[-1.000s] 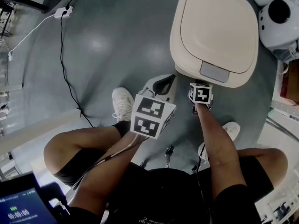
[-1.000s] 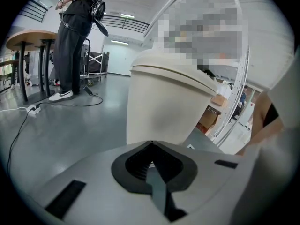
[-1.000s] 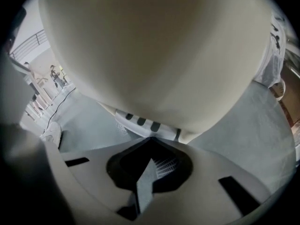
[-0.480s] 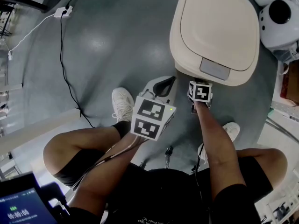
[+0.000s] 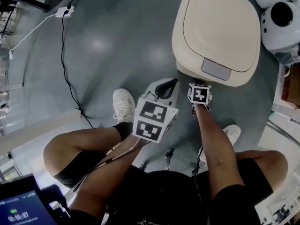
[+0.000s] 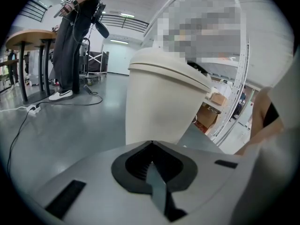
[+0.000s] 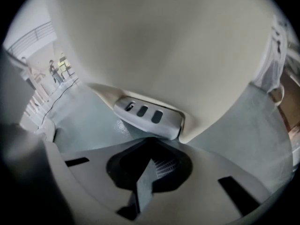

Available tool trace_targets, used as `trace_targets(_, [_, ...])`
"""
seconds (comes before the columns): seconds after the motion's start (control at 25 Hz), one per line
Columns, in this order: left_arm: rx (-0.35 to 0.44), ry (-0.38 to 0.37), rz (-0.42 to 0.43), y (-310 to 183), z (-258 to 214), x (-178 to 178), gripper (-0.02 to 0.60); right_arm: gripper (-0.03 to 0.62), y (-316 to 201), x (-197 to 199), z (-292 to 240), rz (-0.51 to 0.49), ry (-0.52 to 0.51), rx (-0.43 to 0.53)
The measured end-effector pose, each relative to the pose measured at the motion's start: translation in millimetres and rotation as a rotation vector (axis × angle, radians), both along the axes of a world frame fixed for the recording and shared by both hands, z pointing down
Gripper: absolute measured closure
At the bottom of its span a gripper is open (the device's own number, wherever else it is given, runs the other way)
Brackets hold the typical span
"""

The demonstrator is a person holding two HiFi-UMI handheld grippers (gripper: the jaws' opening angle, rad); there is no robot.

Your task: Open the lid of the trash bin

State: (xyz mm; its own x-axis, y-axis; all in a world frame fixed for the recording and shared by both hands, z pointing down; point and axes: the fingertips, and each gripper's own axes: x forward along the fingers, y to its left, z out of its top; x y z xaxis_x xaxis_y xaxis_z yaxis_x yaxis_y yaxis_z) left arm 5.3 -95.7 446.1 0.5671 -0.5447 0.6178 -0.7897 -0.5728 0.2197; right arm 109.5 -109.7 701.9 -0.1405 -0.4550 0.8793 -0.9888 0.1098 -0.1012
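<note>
Head view: the trash bin (image 5: pixel 216 29) stands just ahead of my right gripper (image 5: pixel 199 93), its lid (image 5: pixel 220 25) down flat. A grey tab (image 5: pixel 215 69) sits at the lid's near edge, just beyond the right gripper. My left gripper (image 5: pixel 162 86) hangs beside the right one, further back from the bin.

Left gripper view: I read the jaws as pressed together with nothing between them. The bin rises straight ahead of the tips, apart from them, with the lid seated on it. A standing person (image 6: pixel 74 41) is far off to the left.

Right gripper view: these jaws are together too, and empty. A grey pedal (image 7: pixel 147 116) with three slots juts from the bin's base, right in front of the tips.
</note>
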Motion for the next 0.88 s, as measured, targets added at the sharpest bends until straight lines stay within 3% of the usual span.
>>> trace_targets(0.2, [0.020, 0.016, -0.031, -8, -10, -5, 0.581, 0.589, 0, -11, -25, -0.030, 0.003, 0.156])
trace_targets(0.32, [0.019, 0.016, -0.021, -7, -12, -4, 0.581, 0.589, -11, -9, -42, 0.020, 0.007, 0.235])
trace_targets(0.52, [0.006, 0.010, -0.003, -1, -10, -2, 0.581, 0.589, -18, 2, -35, 0.111, -0.012, 0.175])
trace_targets(0.88, [-0.008, 0.015, -0.012, -1, -6, -3, 0.581, 0.589, -17, 3, -23, 0.096, 0.009, 0.129])
